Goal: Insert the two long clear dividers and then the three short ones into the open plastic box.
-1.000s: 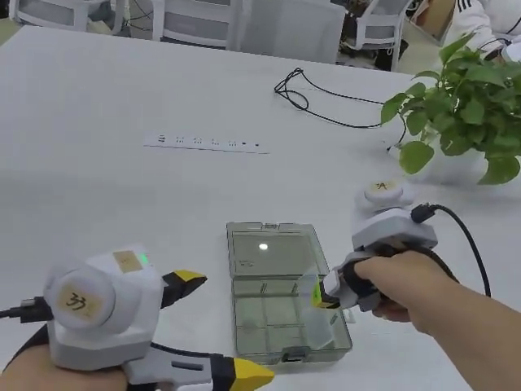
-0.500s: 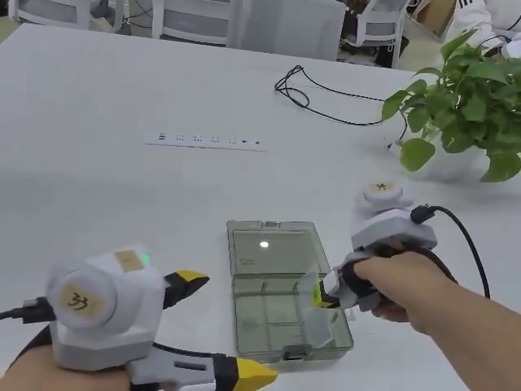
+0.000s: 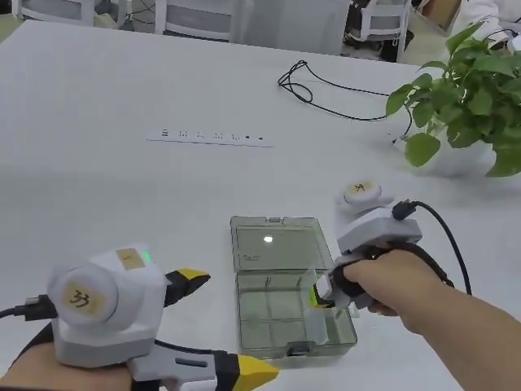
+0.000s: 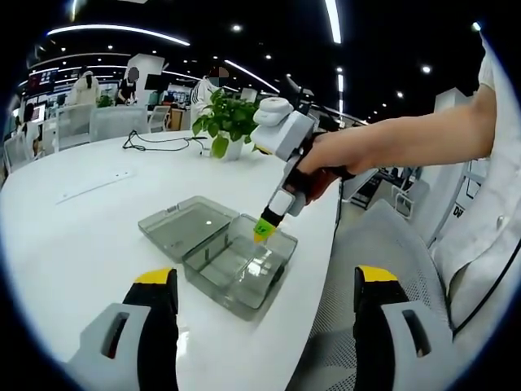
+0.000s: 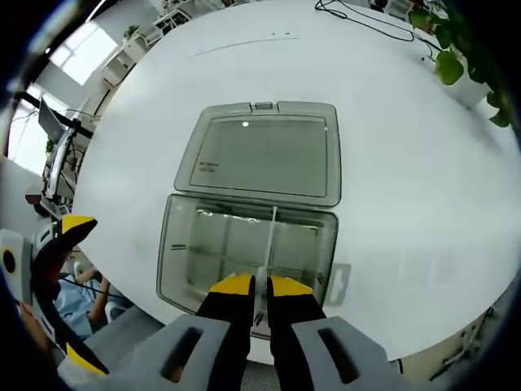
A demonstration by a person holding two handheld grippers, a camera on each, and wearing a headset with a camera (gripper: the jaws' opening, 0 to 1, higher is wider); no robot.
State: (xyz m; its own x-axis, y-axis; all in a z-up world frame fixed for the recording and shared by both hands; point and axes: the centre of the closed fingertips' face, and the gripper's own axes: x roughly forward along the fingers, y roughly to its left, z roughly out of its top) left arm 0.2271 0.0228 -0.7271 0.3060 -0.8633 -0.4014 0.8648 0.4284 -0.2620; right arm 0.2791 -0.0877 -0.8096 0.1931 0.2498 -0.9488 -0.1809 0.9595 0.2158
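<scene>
Head view: the white counter [image 3: 122, 98] carries a white power strip [image 3: 212, 136], a looped black cable [image 3: 326, 85] and a leafy green plant [image 3: 472, 90] at far right. The smoky clear plastic box [image 3: 277, 248] lies open near me, its lid flat on the far side. My left gripper [image 3: 230, 326] has a round cap reading "33".

Left gripper view: my left jaws are spread wide. Beyond is an open office with ceiling light strips [image 4: 334, 24].

Right gripper view: the right gripper [image 5: 260, 287] has its jaws pinching a thin clear divider [image 5: 269, 236], which stands upright in the box's base, right of centre.
</scene>
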